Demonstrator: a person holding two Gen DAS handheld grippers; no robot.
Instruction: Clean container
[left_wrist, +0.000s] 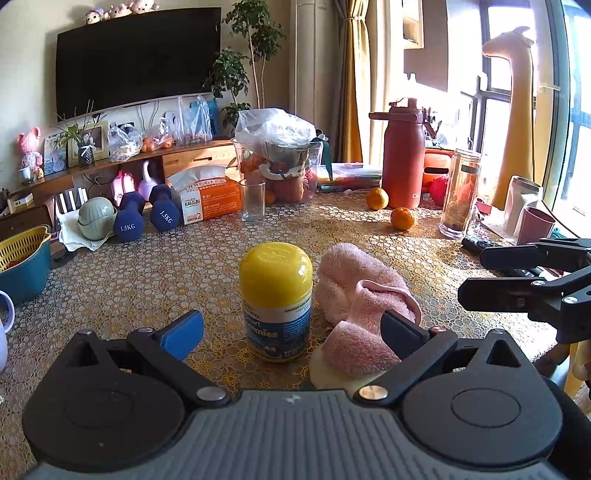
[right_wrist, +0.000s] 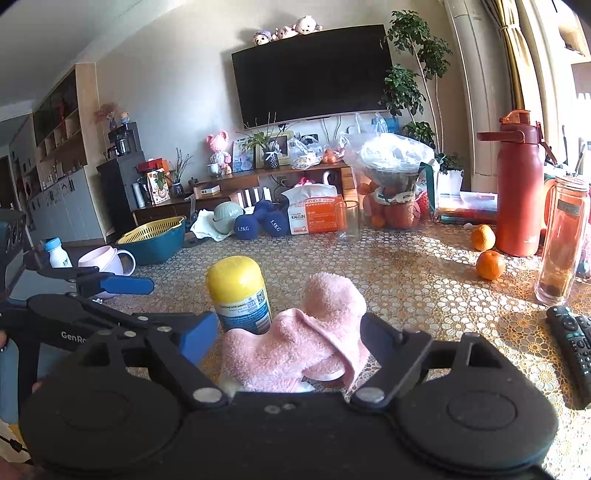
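Observation:
A yellow-lidded bottle with a blue label (left_wrist: 275, 301) stands upright on the patterned table, with a crumpled pink towel (left_wrist: 360, 314) touching its right side. My left gripper (left_wrist: 291, 332) is open, its fingers on either side of the bottle's base and apart from it. The right gripper (left_wrist: 476, 275) shows at the right edge of the left wrist view. In the right wrist view the right gripper (right_wrist: 290, 338) is open around the near end of the pink towel (right_wrist: 306, 339), and the bottle (right_wrist: 240, 295) stands just behind the towel's left part.
On the table stand an empty glass (left_wrist: 253, 199), two oranges (left_wrist: 402, 218), a red flask (left_wrist: 402, 158), a tall clear bottle (left_wrist: 460, 192), dumbbells (left_wrist: 129, 219), a tissue box (left_wrist: 212, 199) and a bag-covered fruit container (left_wrist: 280, 162). A remote (right_wrist: 572, 347) lies at the right. A teal basket (right_wrist: 155, 236) and pink mug (right_wrist: 105, 260) sit left.

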